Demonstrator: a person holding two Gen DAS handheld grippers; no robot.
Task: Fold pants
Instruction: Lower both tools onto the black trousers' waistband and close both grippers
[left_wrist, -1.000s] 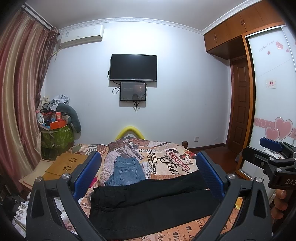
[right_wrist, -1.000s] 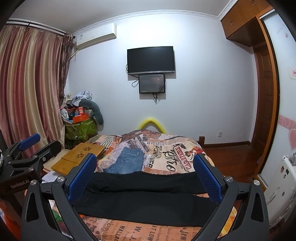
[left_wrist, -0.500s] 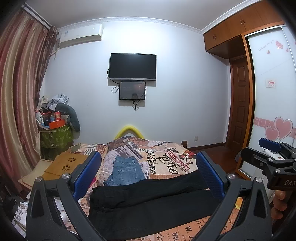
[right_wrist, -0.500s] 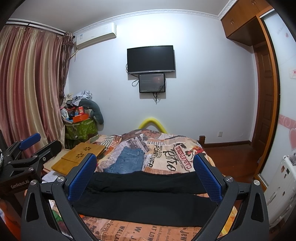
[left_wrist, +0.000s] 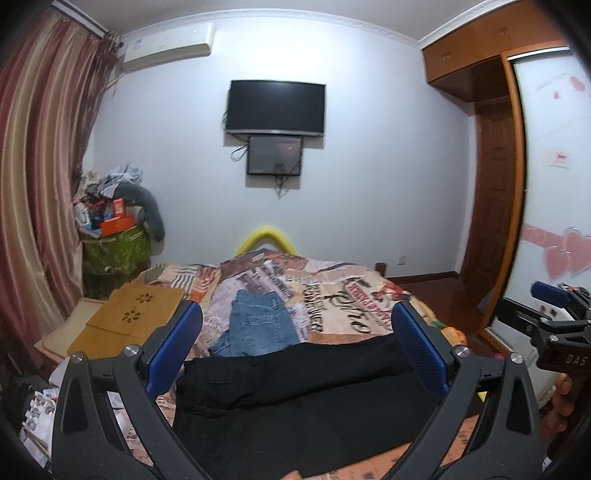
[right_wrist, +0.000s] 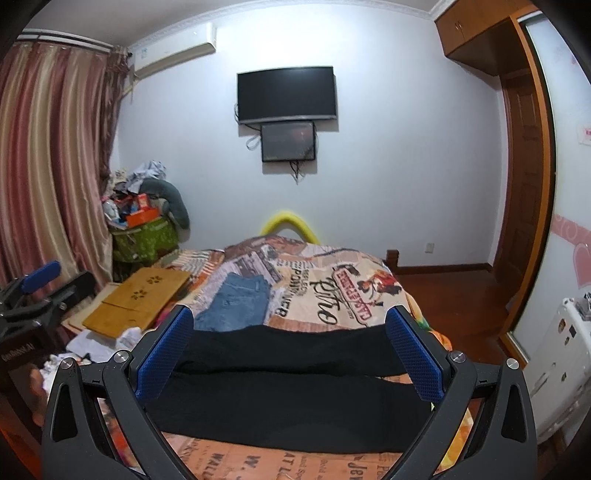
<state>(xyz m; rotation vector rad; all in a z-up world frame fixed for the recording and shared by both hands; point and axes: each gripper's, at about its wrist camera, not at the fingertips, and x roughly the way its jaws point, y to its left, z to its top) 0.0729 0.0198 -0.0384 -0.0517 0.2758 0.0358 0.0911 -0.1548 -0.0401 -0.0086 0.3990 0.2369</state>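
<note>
Black pants lie flat across the near end of the bed, legs running to the right, with folded jeans just beyond them. Both the left gripper and the right gripper hover above with fingers spread wide, holding nothing. Only the left view shows the pants' waistband end; only the right view shows white clutter near the wooden board

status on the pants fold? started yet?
Done: black pants lie spread flat across the bed, legs side by side; folded jeans sit behind them. In hand: nothing. The left gripper and right gripper are both open above the pants, touching no cloth. Left: every fold.
</note>
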